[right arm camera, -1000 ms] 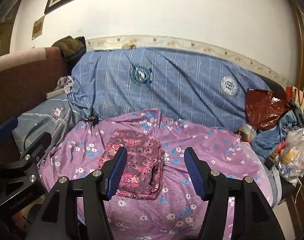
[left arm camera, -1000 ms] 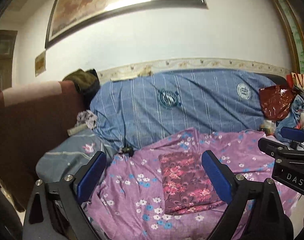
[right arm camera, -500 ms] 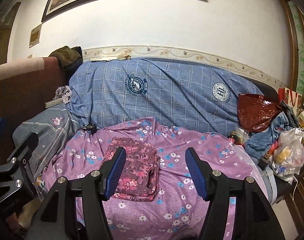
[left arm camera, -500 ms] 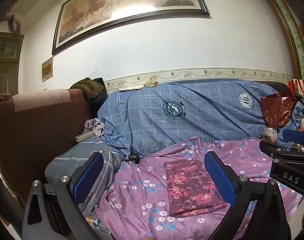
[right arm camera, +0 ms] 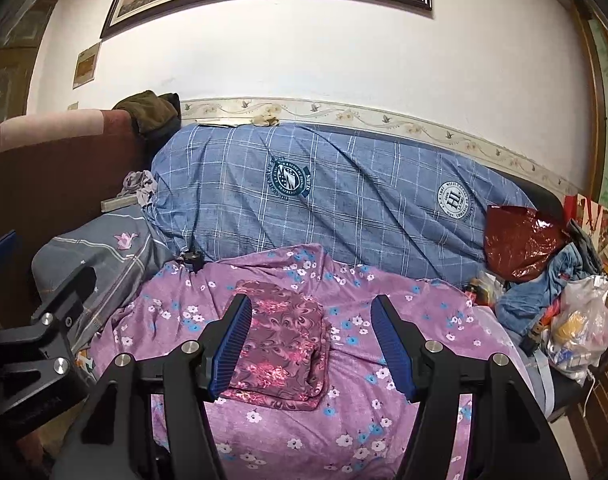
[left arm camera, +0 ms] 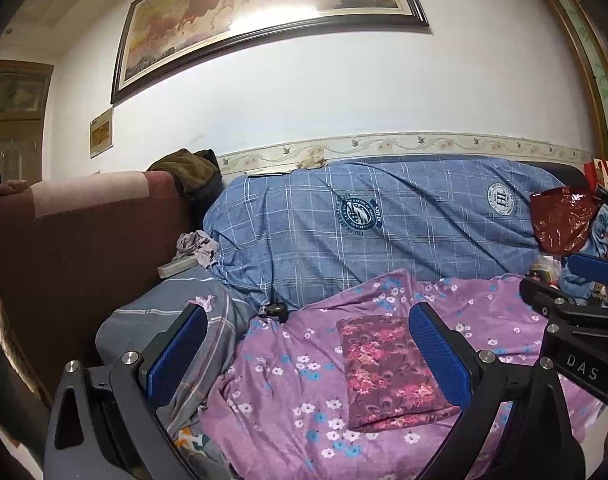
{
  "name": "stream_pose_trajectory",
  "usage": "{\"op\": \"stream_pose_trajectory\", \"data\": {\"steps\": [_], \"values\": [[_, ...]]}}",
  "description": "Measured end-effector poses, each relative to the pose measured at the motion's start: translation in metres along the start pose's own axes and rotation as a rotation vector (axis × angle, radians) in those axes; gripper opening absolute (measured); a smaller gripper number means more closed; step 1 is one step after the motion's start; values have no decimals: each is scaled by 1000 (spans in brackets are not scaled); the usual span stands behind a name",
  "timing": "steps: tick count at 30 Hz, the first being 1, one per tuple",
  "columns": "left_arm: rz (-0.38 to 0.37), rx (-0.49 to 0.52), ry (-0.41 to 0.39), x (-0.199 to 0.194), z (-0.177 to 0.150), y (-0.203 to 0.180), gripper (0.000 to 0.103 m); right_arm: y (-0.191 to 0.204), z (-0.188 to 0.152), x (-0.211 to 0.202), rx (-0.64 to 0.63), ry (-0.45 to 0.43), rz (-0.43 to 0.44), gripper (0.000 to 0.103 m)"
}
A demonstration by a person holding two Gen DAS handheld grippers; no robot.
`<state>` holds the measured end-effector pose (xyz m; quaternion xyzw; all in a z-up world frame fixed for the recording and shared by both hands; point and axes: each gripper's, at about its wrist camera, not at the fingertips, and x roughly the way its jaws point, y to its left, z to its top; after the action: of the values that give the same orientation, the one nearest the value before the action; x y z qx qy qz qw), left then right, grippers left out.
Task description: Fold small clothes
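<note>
Only one folded maroon cloth with a pink flower print point(left arm camera: 384, 368) lies on the purple bedsheet dotted with white and blue blossoms point(left arm camera: 288, 392); it is a flat, roughly rectangular packet with its layered edges toward the cameras. Two tongs are in view, each with two black fingers faced with ribbed blue pads. The left gripper point(left arm camera: 308, 354) has its fingers set wide with nothing between the pads, and the cloth sits ahead of it on the sheet, toward its right finger, clear of both pads. The right gripper point(right arm camera: 312, 344) is likewise spread and empty; in its own view the cloth lies ahead and below, nearer its left finger, whose pad overlaps the cloth's left edge in the picture without gripping it. Beside the left gripper, at the right edge of its view, the right gripper's body carries the white letters "DAS".

Beyond both tongs a blue checked quilt point(right arm camera: 344, 196) is banked against the wall, bearing two round crests: one dark green, one white with "HL" at its middle; the ring lettering is too small to read. One large framed painting of horses point(left arm camera: 264, 12) hangs above. Off the right gripper's right side sit one shiny red plastic bag point(right arm camera: 520, 240) and one clear plastic bag point(right arm camera: 580, 328).
</note>
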<state>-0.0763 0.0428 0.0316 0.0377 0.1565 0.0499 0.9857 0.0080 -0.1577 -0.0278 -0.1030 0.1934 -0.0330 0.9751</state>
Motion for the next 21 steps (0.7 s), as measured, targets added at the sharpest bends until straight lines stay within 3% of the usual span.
{"op": "stream_pose_trajectory", "data": {"steps": [21], "values": [[-7, -1, 1, 1, -1, -6, 102, -18, 2, -2, 42, -26, -20, 64]]}}
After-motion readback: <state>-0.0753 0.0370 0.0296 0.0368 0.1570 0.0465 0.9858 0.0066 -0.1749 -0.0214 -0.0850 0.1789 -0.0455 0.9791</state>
